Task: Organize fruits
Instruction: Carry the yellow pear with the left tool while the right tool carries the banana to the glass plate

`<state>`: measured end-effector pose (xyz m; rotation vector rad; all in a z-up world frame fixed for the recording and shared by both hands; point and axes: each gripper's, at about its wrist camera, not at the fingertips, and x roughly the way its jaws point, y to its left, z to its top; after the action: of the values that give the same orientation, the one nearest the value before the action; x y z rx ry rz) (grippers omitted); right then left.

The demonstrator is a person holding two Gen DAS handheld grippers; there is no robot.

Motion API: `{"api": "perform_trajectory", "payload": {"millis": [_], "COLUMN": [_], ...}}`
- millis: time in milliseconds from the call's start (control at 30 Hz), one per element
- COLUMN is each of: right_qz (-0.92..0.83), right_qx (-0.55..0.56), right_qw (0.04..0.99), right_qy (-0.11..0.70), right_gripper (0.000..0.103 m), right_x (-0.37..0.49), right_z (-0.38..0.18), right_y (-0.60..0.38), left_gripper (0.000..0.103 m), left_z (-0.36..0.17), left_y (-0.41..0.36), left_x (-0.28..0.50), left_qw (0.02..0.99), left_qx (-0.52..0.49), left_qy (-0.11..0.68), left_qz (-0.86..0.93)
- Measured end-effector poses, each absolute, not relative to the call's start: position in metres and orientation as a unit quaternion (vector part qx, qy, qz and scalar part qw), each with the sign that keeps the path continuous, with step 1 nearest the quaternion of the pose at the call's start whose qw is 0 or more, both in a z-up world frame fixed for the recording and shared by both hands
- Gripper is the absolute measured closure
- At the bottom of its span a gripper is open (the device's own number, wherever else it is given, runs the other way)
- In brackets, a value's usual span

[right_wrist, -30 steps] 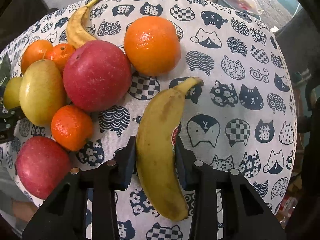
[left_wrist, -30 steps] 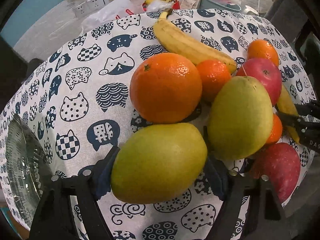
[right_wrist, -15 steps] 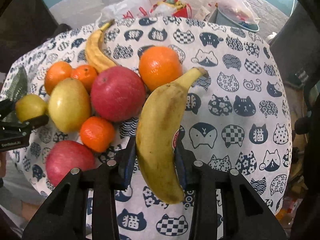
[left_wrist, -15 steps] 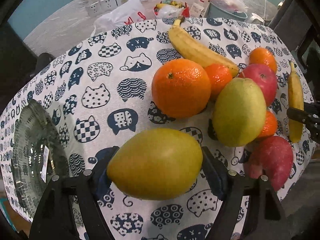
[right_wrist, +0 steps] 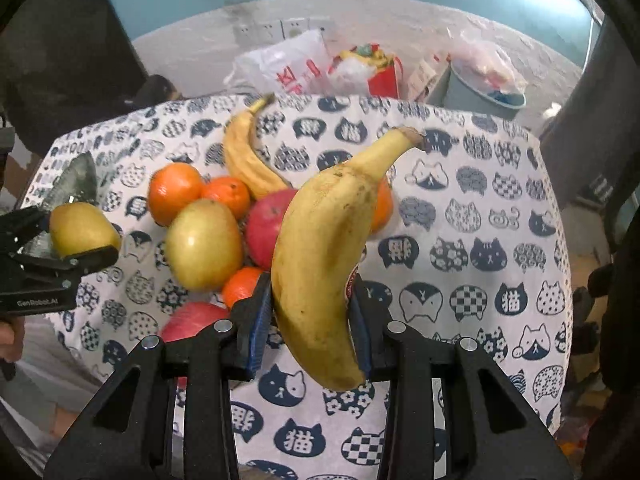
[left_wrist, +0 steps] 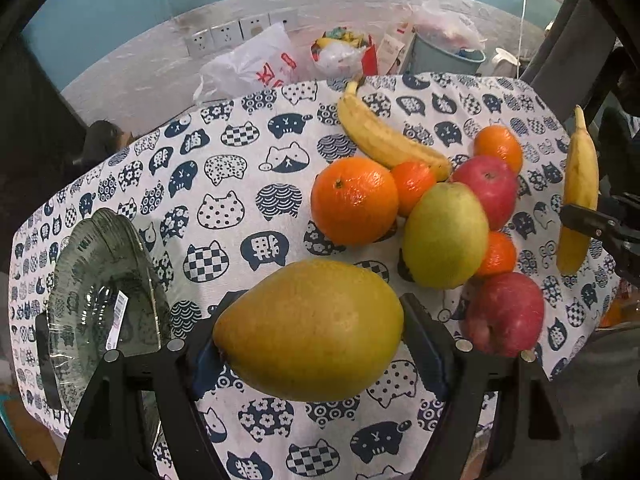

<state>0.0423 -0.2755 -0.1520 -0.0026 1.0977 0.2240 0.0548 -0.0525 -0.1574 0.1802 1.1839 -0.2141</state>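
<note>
Left wrist view shows our left gripper (left_wrist: 310, 332) clamped across the belly of a yellow-green pear (left_wrist: 310, 330), lifted clear of the cat-print tablecloth (left_wrist: 224, 184); gripping its widest part keeps it from rolling out. A glass bowl (left_wrist: 100, 280) lies to the left, probably where the pear belongs. Our right gripper (right_wrist: 308, 320) pinches a ripe banana (right_wrist: 324, 264) near its lower end, stem pointing away, so it hangs free above the remaining pile, where another pear (right_wrist: 204, 244) sits among apples and oranges.

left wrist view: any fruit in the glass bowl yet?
No, the glass bowl holds no fruit; only a barcode sticker shows in it, and the pear sits between the pads of the left hand-held gripper.
</note>
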Motion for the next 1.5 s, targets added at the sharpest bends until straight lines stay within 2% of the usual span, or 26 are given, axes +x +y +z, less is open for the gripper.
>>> {"api": "perform_trajectory", "payload": {"millis": [567, 1500], "right_qz": [0.176, 0.314], "right_qx": [-0.025, -0.082], "right_qw": [0.866, 0.826], "right_qy": [0.467, 0.461], "right_gripper": [0.069, 0.069], "right_x": [0.047, 0.084], "right_z": [-0.099, -0.081], "right_y": [-0.201, 0.021], "left_gripper": [0.023, 0.023], "left_z": [-0.106, -0.106], "left_y": [-0.01, 0.172], "left_x": [0.037, 0.017], "left_qw": [0.847, 0.855], "left_qx": [0.055, -0.049], "left_qy": [0.522, 0.514], "left_qz": [-0.082, 0.057]}}
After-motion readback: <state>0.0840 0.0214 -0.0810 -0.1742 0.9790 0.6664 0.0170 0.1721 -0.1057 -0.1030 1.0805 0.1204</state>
